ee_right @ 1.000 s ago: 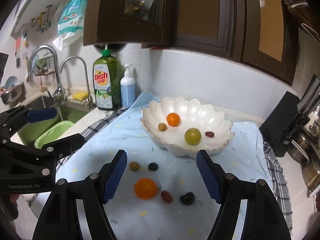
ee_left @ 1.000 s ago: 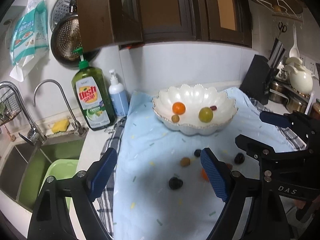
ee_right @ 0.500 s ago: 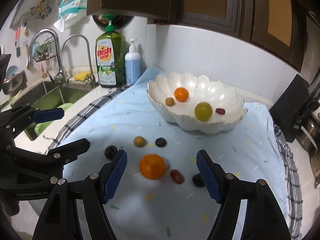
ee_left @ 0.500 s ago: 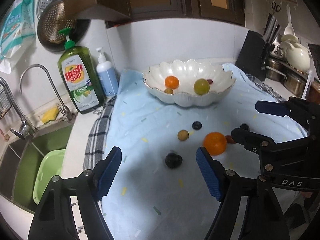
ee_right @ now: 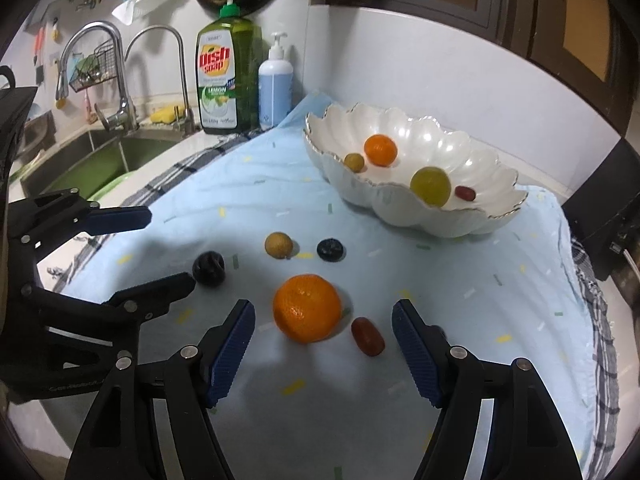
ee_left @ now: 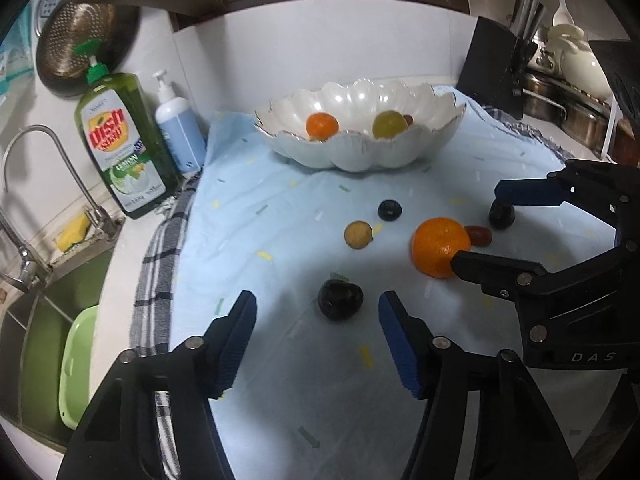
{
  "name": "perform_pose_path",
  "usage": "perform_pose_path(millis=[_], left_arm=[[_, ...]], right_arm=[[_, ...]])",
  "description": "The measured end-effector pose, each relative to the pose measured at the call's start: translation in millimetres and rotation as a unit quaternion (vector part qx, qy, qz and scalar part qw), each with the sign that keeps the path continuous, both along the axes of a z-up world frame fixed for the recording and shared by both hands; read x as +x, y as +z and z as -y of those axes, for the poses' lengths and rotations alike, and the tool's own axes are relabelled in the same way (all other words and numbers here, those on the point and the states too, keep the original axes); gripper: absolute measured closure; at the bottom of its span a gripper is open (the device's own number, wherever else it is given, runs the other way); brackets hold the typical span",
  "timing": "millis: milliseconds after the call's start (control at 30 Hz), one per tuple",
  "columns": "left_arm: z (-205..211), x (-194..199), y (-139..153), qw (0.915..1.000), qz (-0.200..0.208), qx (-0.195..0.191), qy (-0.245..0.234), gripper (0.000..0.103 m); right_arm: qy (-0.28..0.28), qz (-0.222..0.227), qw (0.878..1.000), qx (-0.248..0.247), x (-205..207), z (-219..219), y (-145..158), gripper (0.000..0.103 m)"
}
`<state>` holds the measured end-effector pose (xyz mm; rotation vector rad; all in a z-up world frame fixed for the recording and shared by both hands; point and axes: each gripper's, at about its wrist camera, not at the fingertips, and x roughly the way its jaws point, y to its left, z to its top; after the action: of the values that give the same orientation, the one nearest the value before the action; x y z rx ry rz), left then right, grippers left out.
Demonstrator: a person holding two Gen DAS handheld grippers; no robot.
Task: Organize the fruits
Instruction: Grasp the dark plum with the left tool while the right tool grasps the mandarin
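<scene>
Left gripper [ee_left: 316,312] is spread wide around a dark plum [ee_left: 340,299], right gripper [ee_right: 322,320] gaping around the orange [ee_right: 307,307], neither touching.

Both tools are built alike — matte black plastic frames with triangular cut-outs in the arms and round silver screw heads at the joints. The left gripper [ee_left: 314,312] carries two fingers [ee_left: 236,344] faced with dark blue ribbed pads that taper to blunt tips. The right gripper [ee_right: 322,320] has the same blue ridged pads [ee_right: 416,352] on black arms, each with a silver screw just behind the pad. Seen from the left wrist camera, the right tool's body bears pale letters reading "DAS", cut off at the frame edge. From the right wrist camera, the left tool's body shows faint grey lettering — too dim to read fully.
</scene>
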<state>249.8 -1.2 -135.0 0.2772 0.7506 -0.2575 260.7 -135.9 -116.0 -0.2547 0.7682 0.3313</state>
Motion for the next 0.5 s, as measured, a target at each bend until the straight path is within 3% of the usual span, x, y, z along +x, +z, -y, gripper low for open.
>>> perform_pose_path(millis=[167,500], left_arm=[[2,8,-11,0.9998,-0.018,-0.005,-0.01,0.051],[2,24,-22,0.9982,-0.051,-0.026,-0.016,0.064]], right_arm=[[0.008,-0.014,1.0,0.002,8,-2,-10,0.032],[0.019,-0.042,0.999,0.009,21,-5,-24,0.042]])
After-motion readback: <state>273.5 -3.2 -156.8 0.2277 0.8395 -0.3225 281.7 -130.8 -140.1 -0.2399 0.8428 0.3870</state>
